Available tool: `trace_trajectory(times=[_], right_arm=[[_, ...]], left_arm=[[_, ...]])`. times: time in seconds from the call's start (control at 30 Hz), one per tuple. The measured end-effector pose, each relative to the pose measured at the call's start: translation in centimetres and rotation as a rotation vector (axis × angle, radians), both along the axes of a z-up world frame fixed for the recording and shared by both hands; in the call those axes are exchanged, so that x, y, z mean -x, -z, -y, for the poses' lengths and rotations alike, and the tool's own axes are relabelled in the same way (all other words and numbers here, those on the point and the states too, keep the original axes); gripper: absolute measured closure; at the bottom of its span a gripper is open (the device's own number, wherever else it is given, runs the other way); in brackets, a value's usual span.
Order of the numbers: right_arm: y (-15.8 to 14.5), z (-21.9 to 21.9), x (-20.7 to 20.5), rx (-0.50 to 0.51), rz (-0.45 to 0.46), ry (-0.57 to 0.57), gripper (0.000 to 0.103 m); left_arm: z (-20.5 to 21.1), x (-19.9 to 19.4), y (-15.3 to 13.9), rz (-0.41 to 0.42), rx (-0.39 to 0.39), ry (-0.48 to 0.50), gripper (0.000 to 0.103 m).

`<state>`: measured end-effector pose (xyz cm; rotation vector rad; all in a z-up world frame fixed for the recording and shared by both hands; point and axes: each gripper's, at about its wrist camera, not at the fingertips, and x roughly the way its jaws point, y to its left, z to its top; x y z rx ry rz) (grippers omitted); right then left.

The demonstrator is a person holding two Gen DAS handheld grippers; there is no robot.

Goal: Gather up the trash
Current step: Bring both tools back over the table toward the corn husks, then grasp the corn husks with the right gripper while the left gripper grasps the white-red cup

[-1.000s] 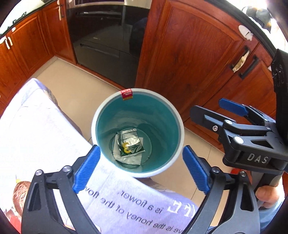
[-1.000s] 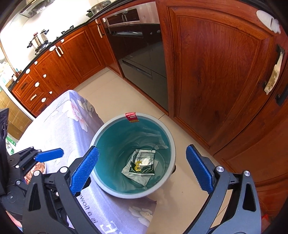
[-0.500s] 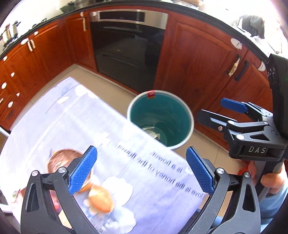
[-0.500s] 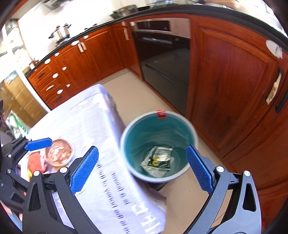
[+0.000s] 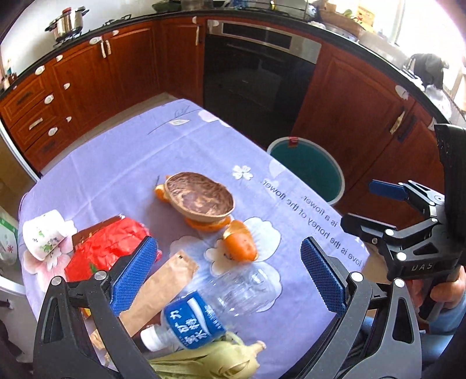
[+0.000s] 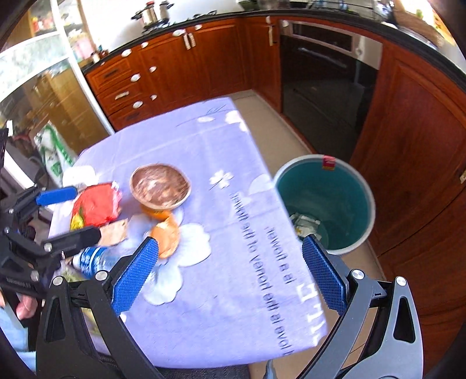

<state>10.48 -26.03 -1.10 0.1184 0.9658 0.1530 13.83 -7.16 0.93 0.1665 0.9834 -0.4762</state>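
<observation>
Both tongs are hanging apart and empty over the counter (image 5: 122,163): the left tongs (image 5: 230,274) near its front edge above the bottle (image 5: 221,303), the right tongs (image 6: 230,271) over the bare cloth by the right edge. Neither is touching anything.

The task is looking barely begun. One wrapper (image 6: 305,224) is lying at the bottom of the bin (image 6: 370,210), which is standing on the floor just beside the counter's right edge. Most of the trash is waiting on the counter: the bottle lying on its side at the front edge, a brown sachet (image 5: 157,288) beside it, a red bag (image 5: 107,247) toward the left edge, orange peels (image 5: 240,245) near the middle, and corn husks (image 5: 212,361) at the very front. A brown bowl (image 5: 199,198) is sitting mid-counter on more peel, and a cup (image 5: 43,233) is lying tipped at the left edge; whether those count as trash is unclear.

A lilac cloth with white flowers and printed lettering is covering the counter. Around it, red-brown cabinets (image 5: 87,75), a built-in oven (image 5: 256,73) and a pale tiled floor are making up a kitchen, with a pot (image 5: 67,24) sitting on the far worktop.
</observation>
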Motion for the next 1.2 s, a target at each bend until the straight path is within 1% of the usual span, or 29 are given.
trace_trajectory(times=[0.17, 0.43, 0.53, 0.67, 0.8, 0.9, 0.97, 1.0, 1.03, 1.07, 1.13, 1.2], right_arm=[[1.3, -4.0, 1.6, -0.027, -0.055, -0.081, 0.008], [3.9, -12.2, 3.9, -0.079, -0.173, -0.305, 0.008], [4.8, -14.6, 4.5, -0.064, -0.200, -0.375, 0.008], [6.5, -16.4, 4.4, -0.025, -0.229, -0.405, 0.008], [7.8, -17.1, 3.9, -0.038, -0.265, -0.421, 0.008], [8.5, -17.3, 3.6, -0.068, -0.300, -0.424, 0.009], [8.7, -17.6, 3.5, -0.077, -0.307, -0.430, 0.020], [8.9, -17.8, 3.6, -0.069, -0.312, -0.436, 0.030], [8.9, -17.9, 3.8, -0.045, -0.305, -0.436, 0.036], [8.9, -18.0, 3.9, -0.021, -0.294, -0.437, 0.039], [8.7, -18.0, 4.3, 0.005, -0.275, -0.441, 0.049], [8.4, -18.1, 4.5, 0.019, -0.263, -0.446, 0.053]], left_arm=[[-4.5, 1.9, 0.7, -0.009, 0.009, -0.063, 0.004], [-11.7, 5.4, 2.4, -0.040, 0.026, -0.187, 0.004], [-13.7, 7.1, 3.3, -0.042, 0.012, -0.218, 0.004], [-16.0, 8.9, 5.3, -0.070, -0.025, -0.250, 0.004], [-18.0, 10.4, 7.5, -0.105, -0.039, -0.287, 0.004], [-19.1, 11.3, 9.0, -0.131, -0.048, -0.306, 0.004], [-19.5, 11.8, 9.7, -0.143, -0.048, -0.314, 0.004], [-19.7, 12.0, 10.0, -0.147, -0.048, -0.318, 0.004], [-19.8, 12.1, 10.3, -0.151, -0.047, -0.320, 0.004], [-19.9, 12.3, 10.5, -0.155, -0.045, -0.323, 0.004], [-20.2, 12.5, 11.0, -0.163, -0.034, -0.329, 0.004], [-20.3, 12.7, 11.3, -0.164, -0.026, -0.332, 0.004]])
